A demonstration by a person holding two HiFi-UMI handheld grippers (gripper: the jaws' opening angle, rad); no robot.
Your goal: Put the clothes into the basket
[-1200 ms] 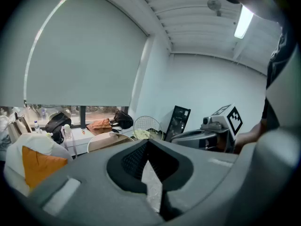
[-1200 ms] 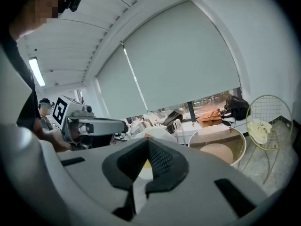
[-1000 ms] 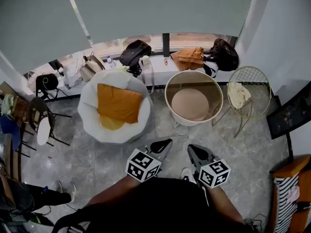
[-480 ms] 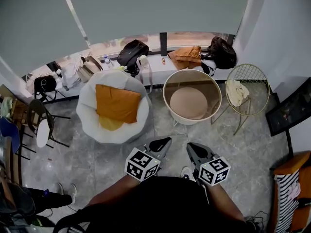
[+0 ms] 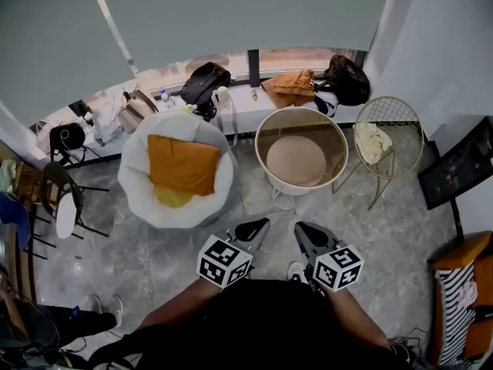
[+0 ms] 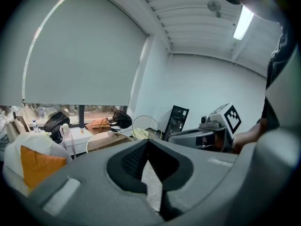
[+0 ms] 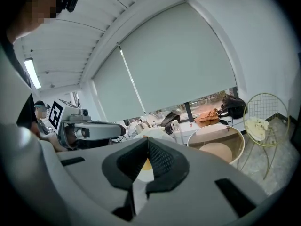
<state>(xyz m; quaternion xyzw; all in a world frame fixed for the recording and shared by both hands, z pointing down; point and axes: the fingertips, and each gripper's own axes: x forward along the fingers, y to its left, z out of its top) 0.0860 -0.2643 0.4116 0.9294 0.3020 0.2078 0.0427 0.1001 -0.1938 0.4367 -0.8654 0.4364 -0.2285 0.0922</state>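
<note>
A round beige basket (image 5: 264,132) stands on the grey floor ahead of me, with no clothes in it; its rim also shows in the left gripper view (image 6: 104,137) and the right gripper view (image 7: 217,130). An orange garment (image 5: 182,163) lies over a yellow one (image 5: 172,197) on a white beanbag (image 5: 139,177) to the left of the basket. A brown-orange garment (image 5: 291,88) sits on the windowsill. A cream cloth (image 5: 375,140) rests on a gold wire stool (image 5: 400,112). My left gripper (image 5: 255,229) (image 6: 147,142) and right gripper (image 5: 303,233) (image 7: 147,140) hover side by side near my body, both shut and holding nothing.
Black bags (image 5: 205,79) (image 5: 347,79) and bottles line the windowsill. A dark chair (image 5: 57,179) stands at the left. A black frame (image 5: 459,174) leans on the right wall, with a striped cloth (image 5: 454,314) below it. Grey floor lies between me and the basket.
The head view has drifted a little, so the room sits slightly further left and higher. Both grippers keep their place and stay shut.
</note>
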